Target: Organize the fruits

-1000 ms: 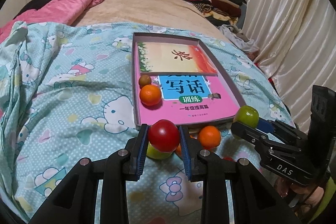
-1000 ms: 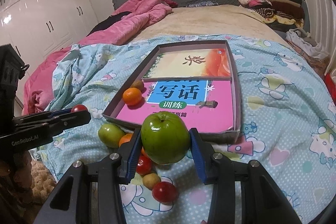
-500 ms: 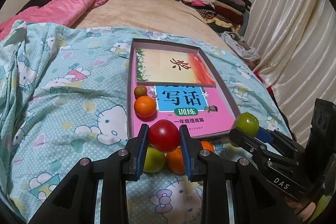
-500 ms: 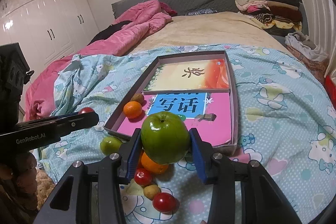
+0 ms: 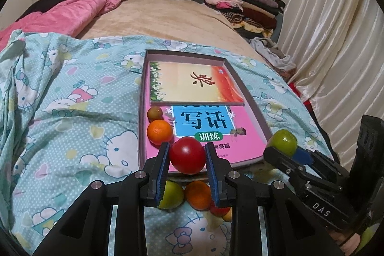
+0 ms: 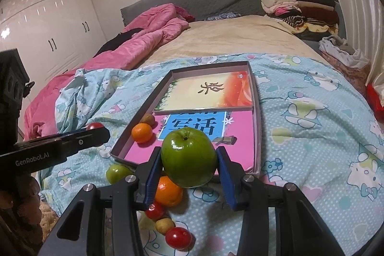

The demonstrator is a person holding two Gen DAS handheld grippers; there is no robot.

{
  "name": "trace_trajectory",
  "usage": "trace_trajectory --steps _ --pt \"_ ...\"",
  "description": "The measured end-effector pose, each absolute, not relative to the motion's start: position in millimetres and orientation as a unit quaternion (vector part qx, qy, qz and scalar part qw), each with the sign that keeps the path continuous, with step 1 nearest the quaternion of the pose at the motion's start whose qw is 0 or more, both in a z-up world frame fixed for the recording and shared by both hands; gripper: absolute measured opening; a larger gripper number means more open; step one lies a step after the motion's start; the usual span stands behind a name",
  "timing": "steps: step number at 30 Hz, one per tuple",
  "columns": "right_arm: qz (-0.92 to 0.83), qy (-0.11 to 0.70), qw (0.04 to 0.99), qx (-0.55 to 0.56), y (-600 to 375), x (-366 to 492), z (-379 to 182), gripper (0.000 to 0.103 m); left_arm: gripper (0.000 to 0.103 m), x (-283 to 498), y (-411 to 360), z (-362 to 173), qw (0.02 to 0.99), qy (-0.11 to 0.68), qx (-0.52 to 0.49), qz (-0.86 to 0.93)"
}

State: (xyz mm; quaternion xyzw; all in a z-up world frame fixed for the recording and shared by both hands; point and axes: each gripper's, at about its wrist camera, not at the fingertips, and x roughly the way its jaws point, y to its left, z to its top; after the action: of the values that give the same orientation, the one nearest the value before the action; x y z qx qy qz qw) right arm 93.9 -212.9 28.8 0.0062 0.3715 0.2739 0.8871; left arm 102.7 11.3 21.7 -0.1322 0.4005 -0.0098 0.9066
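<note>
My left gripper (image 5: 187,157) is shut on a red tomato (image 5: 187,155), held above the near edge of a shallow tray (image 5: 254,107) that holds two books. An orange (image 5: 159,131) and a small brown fruit (image 5: 154,112) lie in the tray's near left corner. My right gripper (image 6: 189,164) is shut on a green apple (image 6: 188,160), also over the tray's near edge (image 6: 258,126). On the bedspread in front of the tray lie a green fruit (image 6: 117,173), an orange (image 6: 168,191), small red tomatoes (image 6: 178,237) and a yellowish fruit (image 6: 164,225).
The tray rests on a Hello Kitty bedspread (image 5: 72,116) on a bed. A pink quilt (image 5: 79,4) lies at the far left, folded clothes (image 5: 240,1) at the far right. A curtain (image 5: 336,40) hangs on the right; white wardrobes (image 6: 48,28) stand left.
Both grippers have risen and moved forward toward the tray, each still holding its fruit. The loose fruits on the bedspread now sit lower in both views.
</note>
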Motion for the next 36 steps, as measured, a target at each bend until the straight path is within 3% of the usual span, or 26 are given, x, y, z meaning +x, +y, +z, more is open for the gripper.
trace_trajectory --steps 36 --pt "0.237 0.359 0.903 0.010 -218 117 30 0.045 0.030 143 5 -7 0.904 0.410 -0.120 -0.029"
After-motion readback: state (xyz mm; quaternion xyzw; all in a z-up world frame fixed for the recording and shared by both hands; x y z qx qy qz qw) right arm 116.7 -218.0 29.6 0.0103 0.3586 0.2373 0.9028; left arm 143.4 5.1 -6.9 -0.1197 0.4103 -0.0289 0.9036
